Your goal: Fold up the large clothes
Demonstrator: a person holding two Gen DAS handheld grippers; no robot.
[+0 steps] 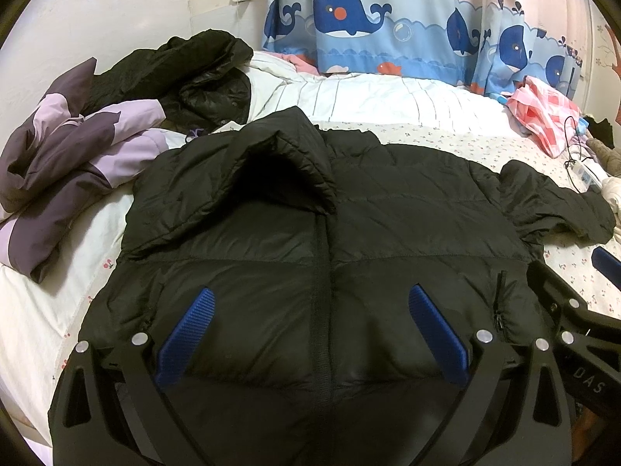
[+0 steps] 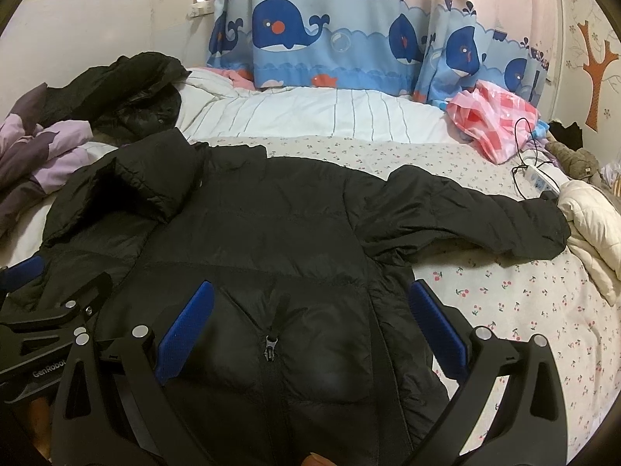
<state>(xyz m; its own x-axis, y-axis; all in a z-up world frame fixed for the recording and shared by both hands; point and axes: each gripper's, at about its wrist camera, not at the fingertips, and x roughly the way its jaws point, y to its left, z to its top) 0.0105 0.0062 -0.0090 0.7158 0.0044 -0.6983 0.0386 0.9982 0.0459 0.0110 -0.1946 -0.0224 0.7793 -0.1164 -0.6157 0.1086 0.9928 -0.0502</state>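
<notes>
Folding step: black puffer jacket (image 1: 349, 233) lies front-up on the bed (image 2: 504, 291), one sleeve crossed over its chest, the other sleeve (image 2: 485, 209) flung out sideways.
Next move: likely seize that far sleeve and fold it in.
Left gripper (image 1: 310, 334): hovering over the jacket's lower front, jaws wide, holding nothing.
Right gripper (image 2: 310, 334): just beside it, over the jacket's pocket zipper (image 2: 269, 345), equally spread and empty.

jacket (image 1: 349, 233) on bed (image 1: 427, 101) — clothes pile (image 1: 77, 155) left.
</notes>
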